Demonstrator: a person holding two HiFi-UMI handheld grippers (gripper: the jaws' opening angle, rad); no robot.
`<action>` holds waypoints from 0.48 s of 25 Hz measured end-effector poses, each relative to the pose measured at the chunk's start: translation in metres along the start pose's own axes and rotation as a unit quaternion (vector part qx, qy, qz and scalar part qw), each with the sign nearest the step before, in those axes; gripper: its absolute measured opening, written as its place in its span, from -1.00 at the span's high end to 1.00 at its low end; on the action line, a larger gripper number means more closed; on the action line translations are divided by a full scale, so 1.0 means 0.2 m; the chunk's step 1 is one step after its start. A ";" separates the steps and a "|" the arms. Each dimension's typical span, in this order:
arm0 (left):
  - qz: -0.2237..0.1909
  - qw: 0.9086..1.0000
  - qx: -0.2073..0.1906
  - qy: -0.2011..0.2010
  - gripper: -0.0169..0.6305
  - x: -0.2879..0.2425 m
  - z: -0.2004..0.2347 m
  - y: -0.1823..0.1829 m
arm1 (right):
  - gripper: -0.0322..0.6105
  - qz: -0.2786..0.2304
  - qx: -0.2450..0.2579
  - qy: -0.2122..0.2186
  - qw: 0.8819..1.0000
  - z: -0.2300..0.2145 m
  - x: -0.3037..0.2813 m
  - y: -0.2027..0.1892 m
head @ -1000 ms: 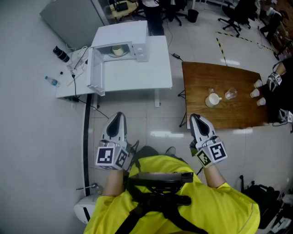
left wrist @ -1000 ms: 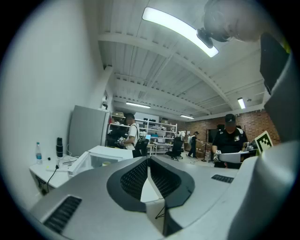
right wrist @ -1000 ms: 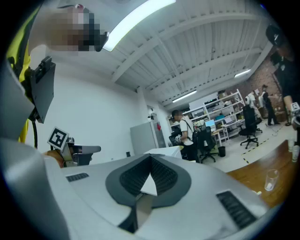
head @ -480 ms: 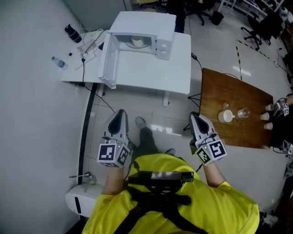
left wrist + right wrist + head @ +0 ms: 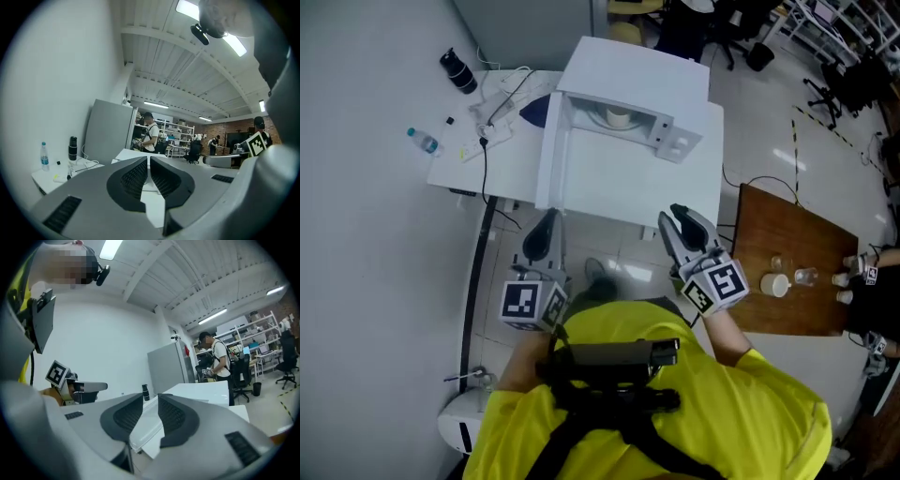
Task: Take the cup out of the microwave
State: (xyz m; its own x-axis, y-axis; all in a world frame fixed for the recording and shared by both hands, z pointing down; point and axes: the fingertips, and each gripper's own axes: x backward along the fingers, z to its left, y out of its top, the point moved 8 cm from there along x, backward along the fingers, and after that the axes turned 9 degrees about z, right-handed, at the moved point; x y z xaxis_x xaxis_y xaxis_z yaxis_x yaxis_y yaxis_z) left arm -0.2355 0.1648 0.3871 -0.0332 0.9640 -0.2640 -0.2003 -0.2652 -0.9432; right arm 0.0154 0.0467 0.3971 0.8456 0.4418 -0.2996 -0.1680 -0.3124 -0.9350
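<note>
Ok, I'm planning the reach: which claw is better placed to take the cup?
Probably the right. The right claw is opening and empty, with a clear path to the cup in the microwave; the left claw is shut, behind the open door.

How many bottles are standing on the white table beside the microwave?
2. A dark bottle stands near the far corner of the table, and a clear water bottle stands near its left edge. Others may be hidden behind the microwave.

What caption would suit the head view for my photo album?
Person in yellow faces an open microwave with a cup inside, left tool shut, right tool opening, empty.
</note>
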 end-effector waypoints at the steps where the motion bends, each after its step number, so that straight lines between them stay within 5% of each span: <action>1: 0.002 1.000 0.001 0.002 0.89 -0.04 0.04 0.03 | 0.58 0.000 0.001 -0.001 1.000 -0.01 -0.07 0.04; 3: 0.013 1.000 0.007 0.001 0.89 -0.10 0.10 0.05 | 0.47 0.004 0.000 -0.002 1.000 -0.02 -0.18 0.07; 4: 0.018 1.000 0.012 -0.001 0.90 -0.13 0.12 0.05 | 0.25 0.009 -0.003 -0.002 1.000 -0.04 -0.24 0.07; 8: 0.033 0.999 0.022 0.000 0.89 -0.27 0.19 0.00 | -0.15 0.037 -0.020 -0.010 0.999 -0.15 -0.51 -0.03; 12: 0.057 0.998 0.022 -0.003 0.89 -0.41 0.22 -0.07 | -0.57 0.034 -0.033 -0.062 0.997 -0.36 -0.82 -0.17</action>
State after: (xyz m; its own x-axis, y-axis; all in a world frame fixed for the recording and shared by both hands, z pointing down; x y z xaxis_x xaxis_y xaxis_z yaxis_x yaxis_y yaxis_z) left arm -0.2737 0.0902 0.4311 -0.0645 0.9278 -0.3675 -0.2378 -0.3719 -0.8973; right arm -0.0816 -0.0748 0.4919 0.7634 0.5171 -0.3869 -0.1855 -0.3982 -0.8983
